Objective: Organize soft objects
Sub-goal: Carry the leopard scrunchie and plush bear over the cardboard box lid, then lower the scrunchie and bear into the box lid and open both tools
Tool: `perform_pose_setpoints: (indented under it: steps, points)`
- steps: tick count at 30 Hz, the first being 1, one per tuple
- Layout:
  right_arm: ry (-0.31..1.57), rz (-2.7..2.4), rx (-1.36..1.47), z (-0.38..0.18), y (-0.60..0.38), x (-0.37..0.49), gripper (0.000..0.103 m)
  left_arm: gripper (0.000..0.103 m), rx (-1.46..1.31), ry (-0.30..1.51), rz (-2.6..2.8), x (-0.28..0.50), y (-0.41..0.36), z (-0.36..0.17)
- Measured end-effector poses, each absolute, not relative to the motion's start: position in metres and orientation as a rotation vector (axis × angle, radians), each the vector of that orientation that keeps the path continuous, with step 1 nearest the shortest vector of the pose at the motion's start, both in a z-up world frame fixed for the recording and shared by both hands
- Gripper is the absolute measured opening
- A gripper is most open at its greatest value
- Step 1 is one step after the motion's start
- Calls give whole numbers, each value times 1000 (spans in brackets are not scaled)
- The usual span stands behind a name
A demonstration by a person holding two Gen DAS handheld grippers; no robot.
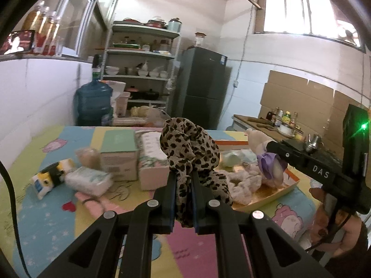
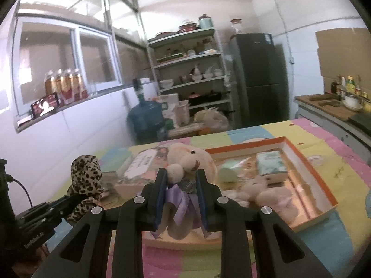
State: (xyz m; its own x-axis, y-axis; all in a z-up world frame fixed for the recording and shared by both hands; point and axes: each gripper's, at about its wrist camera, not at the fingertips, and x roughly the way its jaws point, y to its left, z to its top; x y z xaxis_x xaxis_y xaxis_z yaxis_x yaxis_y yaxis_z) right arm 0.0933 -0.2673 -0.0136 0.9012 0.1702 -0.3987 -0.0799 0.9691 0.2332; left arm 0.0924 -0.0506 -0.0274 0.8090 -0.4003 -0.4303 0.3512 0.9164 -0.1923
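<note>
room: cramped kitchen, metal shelf rack point(image 2: 190, 69) and dark fridge point(image 2: 259, 74) at the back, blue water jug point(image 1: 94, 102) on the floor beside the rack
surface: tabletop point(image 2: 313, 139) under a pastel cartoon cloth, pretty cluttered on its left side with boxes and tissue packs point(image 1: 89, 181)
tray: shallow orange-rimmed box tray point(image 2: 310, 169). There's already a second plush bear point(image 2: 266, 192), a tissue pack and a pale green roll lying in it, so free room is tight
left claw: the left claw point(image 1: 184, 185) is pinched on a leopard-print scarf point(image 1: 189, 148), held up off the tabletop, most of the fabric bunched above the fingers with a tail hanging down below them
right claw: the right claw point(image 2: 182, 192) is squeezed on a plush bear in a purple dress point(image 2: 185, 162), gripped around the body and dress, head poking up above the fingers, held over the near edge of the tray
risk 1: the scarf is slippery-looking and only clamped at one fold, so it could slide out, or the loose tail could drag over the boxes and knock the tissue packs around
risk 2: the bear looks top-heavy, with the grip partly on thin dress fabric. A quick swing could twist it loose
risk 3: both claws are close together, so the scarf could snag on the other claw
risk 4: dropping things in a crowded tray may leave stuff draped over the rim
</note>
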Motion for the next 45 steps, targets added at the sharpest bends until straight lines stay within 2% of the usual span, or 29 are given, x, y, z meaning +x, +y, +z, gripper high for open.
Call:
perform_pose_setpoints:
  steps: [21,45]
  points:
    - [387,-48,269,-12,-365,89,26,12,-142,558,-504,159,-131,-22]
    - [495,-45,294,-54,-414,132,26,12,-187,793,-491,221,-178,-70]
